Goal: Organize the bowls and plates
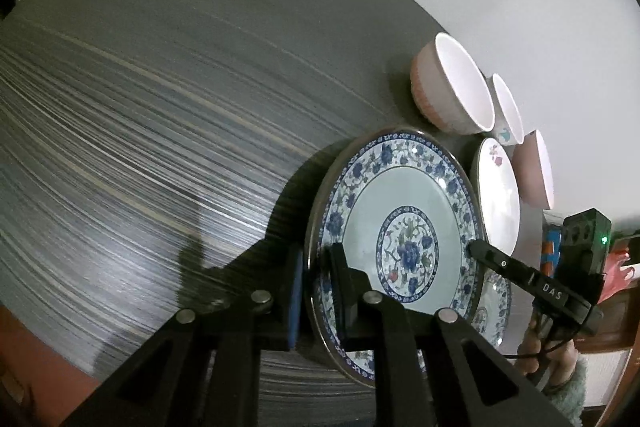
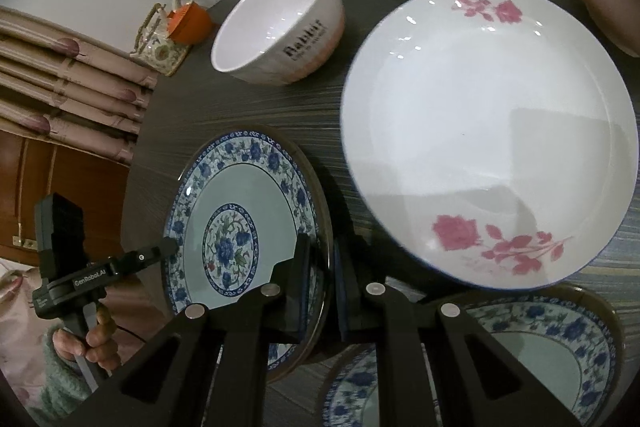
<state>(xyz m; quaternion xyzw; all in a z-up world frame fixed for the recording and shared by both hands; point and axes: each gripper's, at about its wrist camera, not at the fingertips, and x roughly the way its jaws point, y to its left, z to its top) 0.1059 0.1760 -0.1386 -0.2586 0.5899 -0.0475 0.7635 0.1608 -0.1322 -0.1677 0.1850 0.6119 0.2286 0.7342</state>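
Left wrist view: blue-patterned plate [image 1: 400, 227] is clamped by left gripper [image 1: 316, 291] at seven o'clock and right gripper [image 1: 474, 247] at three, fingers clenched on opposite rims, presumably for a balanced lift.

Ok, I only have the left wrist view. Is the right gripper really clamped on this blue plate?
Observer: Yes. The right gripper has the blue plate pinched by its rim between both fingers.
Operator: What's on the white plate beside it?
Observer: The white plate has a second pink rose spray on its near edge.
Operator: And the big bowl behind?
Observer: The white bowl has dark lettering on its side.
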